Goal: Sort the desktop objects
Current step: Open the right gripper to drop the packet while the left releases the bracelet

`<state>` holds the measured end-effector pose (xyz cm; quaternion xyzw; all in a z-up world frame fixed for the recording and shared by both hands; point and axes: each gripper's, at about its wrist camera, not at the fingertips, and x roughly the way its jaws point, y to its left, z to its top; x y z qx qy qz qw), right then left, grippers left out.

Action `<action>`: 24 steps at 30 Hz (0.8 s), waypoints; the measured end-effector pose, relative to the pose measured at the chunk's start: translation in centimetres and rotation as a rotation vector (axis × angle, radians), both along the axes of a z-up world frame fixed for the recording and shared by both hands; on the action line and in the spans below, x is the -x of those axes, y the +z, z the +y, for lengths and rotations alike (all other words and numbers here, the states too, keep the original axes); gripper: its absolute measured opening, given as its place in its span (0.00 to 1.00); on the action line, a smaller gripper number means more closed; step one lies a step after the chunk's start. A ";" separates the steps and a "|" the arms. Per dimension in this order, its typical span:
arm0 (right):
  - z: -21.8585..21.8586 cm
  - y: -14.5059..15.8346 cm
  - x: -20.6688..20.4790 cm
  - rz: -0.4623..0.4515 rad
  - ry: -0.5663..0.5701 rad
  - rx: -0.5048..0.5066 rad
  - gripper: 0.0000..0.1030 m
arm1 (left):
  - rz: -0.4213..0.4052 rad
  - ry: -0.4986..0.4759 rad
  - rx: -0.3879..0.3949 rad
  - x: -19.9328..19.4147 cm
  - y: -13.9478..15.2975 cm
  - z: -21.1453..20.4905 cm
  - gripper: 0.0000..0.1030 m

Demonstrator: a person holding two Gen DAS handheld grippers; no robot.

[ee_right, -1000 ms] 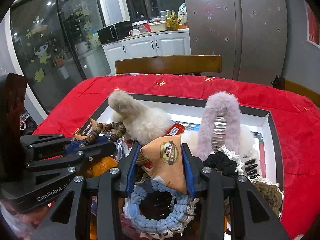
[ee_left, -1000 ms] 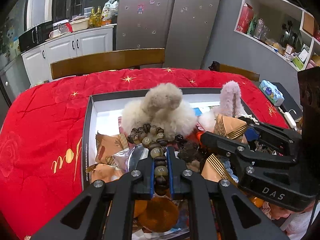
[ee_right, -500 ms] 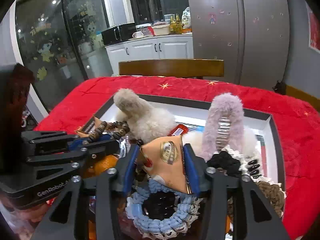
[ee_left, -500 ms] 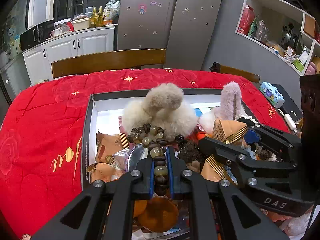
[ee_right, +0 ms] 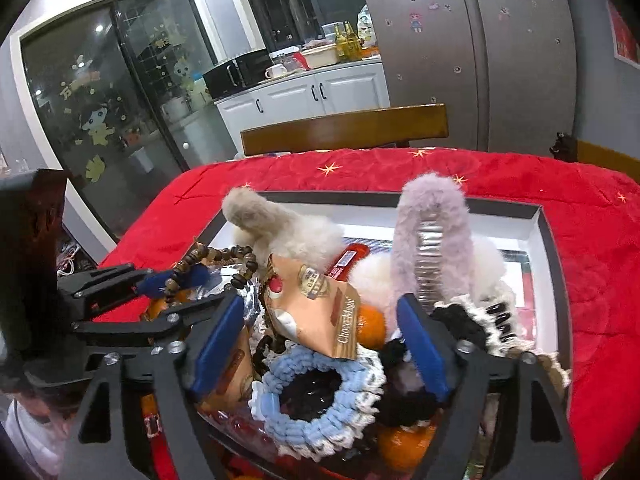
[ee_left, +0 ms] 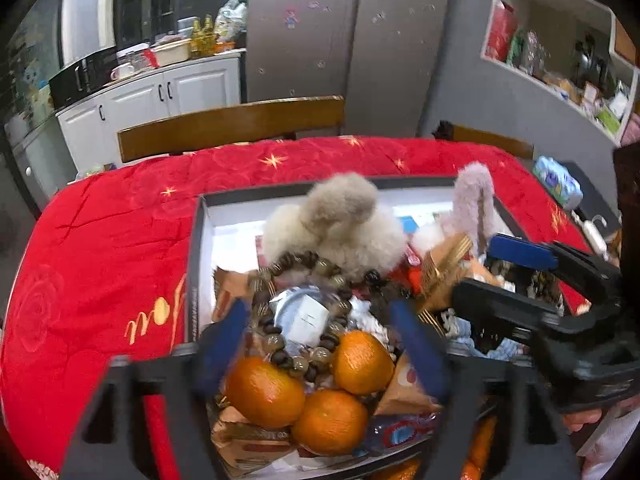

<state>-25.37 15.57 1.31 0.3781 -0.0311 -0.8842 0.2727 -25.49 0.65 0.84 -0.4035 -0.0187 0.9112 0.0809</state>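
A dark shallow box [ee_left: 196,240] on the red cloth holds a pile of objects. My left gripper [ee_left: 320,344] is open over the pile; a wooden bead bracelet [ee_left: 280,344] lies loose between its fingers above three oranges [ee_left: 264,392]. My right gripper [ee_right: 320,344] is open too; a tan triangular snack packet [ee_right: 316,304] rests free on the pile between its fingers, above a blue crocheted ring [ee_right: 308,392]. The right gripper also shows at the right of the left wrist view [ee_left: 520,280].
A beige fluffy clip [ee_left: 340,216] and a lilac fluffy hair claw [ee_right: 432,232] stand in the box [ee_right: 536,224]. Red cloth [ee_left: 100,240] surrounds it. A wooden chair back [ee_left: 232,124] stands beyond the table. Shelves are at the right.
Both grippers have opened. The left let go of the bead bracelet, which now lies on the pile; the right let go of the snack packet, which tipped onto the pile.
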 end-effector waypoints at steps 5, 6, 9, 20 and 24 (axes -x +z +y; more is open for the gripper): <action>1.2 2.0 -0.8 0.071 -0.014 0.024 1.00 | 0.035 0.003 -0.032 -0.2 1.0 -0.7 0.98; 1.4 2.4 -1.1 0.090 -0.015 0.025 1.00 | 0.038 -0.004 -0.035 -0.3 1.2 -0.7 0.99; 1.5 3.4 -1.9 0.147 -0.024 0.020 1.00 | 0.050 -0.009 -0.049 -0.7 1.7 -1.1 1.00; 2.4 3.6 -1.6 0.122 -0.053 0.050 1.00 | 0.083 -0.014 -0.043 -0.9 2.3 -1.3 1.00; 2.9 3.8 -1.5 0.118 -0.075 0.062 1.00 | 0.103 -0.027 -0.027 -1.6 3.3 -1.2 1.00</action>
